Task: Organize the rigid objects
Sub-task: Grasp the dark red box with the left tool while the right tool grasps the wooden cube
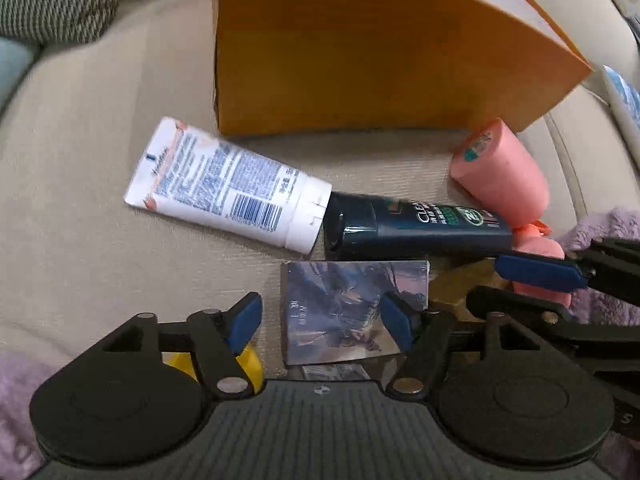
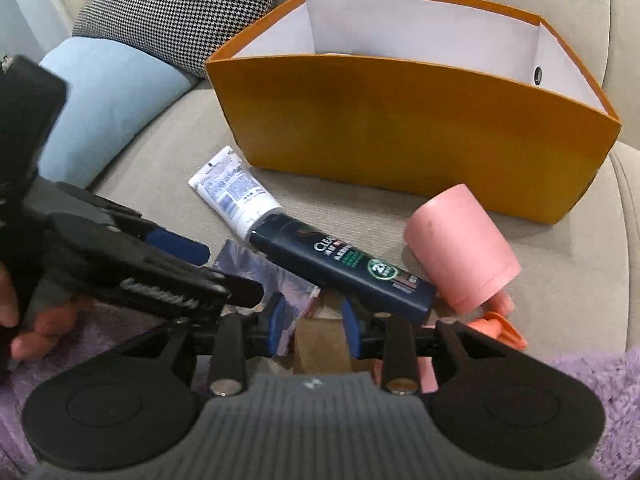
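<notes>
On the beige sofa seat lie a white tube [image 1: 228, 184] [image 2: 236, 196], a dark blue shampoo bottle [image 1: 416, 224] [image 2: 344, 268], a pink pump bottle [image 1: 500, 172] [image 2: 464, 248] and a shiny foil-printed box [image 1: 340, 312] [image 2: 260, 268]. An open orange box [image 1: 380, 52] [image 2: 400, 136] stands behind them. My left gripper [image 1: 320, 320] is open, its jaws either side of the foil box. My right gripper [image 2: 314, 324] is closed around a brown cardboard box [image 2: 320, 344] [image 1: 460, 284]; it also shows at the right of the left wrist view [image 1: 536, 272].
A purple fuzzy blanket [image 2: 592, 376] [image 1: 600, 224] covers the near seat. A houndstooth cushion [image 2: 180, 8] and a light blue cushion [image 2: 108, 100] lie at the back left. A yellow object [image 1: 252, 364] sits under my left finger.
</notes>
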`<state>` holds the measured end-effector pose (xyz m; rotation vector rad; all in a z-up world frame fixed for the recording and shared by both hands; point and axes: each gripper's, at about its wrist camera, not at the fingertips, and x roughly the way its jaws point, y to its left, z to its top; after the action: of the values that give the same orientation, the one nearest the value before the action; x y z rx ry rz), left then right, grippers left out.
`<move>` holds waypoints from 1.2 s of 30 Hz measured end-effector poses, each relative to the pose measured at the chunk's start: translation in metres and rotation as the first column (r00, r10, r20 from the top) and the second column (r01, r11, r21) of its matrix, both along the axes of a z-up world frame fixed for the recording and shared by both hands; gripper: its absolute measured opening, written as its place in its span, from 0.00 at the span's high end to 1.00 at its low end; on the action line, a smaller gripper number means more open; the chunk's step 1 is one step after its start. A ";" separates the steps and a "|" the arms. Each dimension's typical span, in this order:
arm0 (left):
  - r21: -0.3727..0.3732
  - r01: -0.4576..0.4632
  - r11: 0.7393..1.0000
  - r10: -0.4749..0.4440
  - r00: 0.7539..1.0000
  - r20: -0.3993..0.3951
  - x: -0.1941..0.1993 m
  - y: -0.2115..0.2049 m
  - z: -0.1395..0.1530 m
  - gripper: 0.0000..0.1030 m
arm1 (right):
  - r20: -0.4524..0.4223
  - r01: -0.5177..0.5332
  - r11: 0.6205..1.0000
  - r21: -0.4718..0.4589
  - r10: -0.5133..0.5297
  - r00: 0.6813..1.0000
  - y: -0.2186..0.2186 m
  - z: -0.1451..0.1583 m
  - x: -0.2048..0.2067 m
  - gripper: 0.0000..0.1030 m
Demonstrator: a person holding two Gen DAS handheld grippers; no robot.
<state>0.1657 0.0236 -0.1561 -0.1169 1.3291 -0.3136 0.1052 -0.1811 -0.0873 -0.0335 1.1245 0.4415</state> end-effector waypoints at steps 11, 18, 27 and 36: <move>-0.036 -0.015 0.999 0.016 1.000 0.023 -0.005 -0.003 -0.001 0.33 | -0.048 -0.003 1.000 -0.016 0.002 0.999 -0.010 0.000 -0.017 0.66; -0.020 -0.036 0.999 0.038 0.990 0.134 -0.028 0.000 0.032 0.64 | -0.045 0.043 0.999 -0.018 -0.044 0.998 -0.024 0.011 -0.035 0.62; -0.152 0.010 0.988 0.013 0.988 0.153 -0.048 -0.005 0.053 0.74 | -0.063 0.014 0.997 -0.075 -0.019 0.998 -0.007 -0.003 -0.038 0.49; -0.122 -0.009 0.992 0.024 0.993 0.117 -0.040 -0.024 0.039 0.72 | -0.092 0.069 0.996 -0.055 -0.074 0.993 -0.008 -0.014 -0.026 0.39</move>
<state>0.1255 -0.0006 -0.1173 -0.2087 1.1911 -0.3818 0.0789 -0.1892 -0.1013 -0.0178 1.2261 0.3531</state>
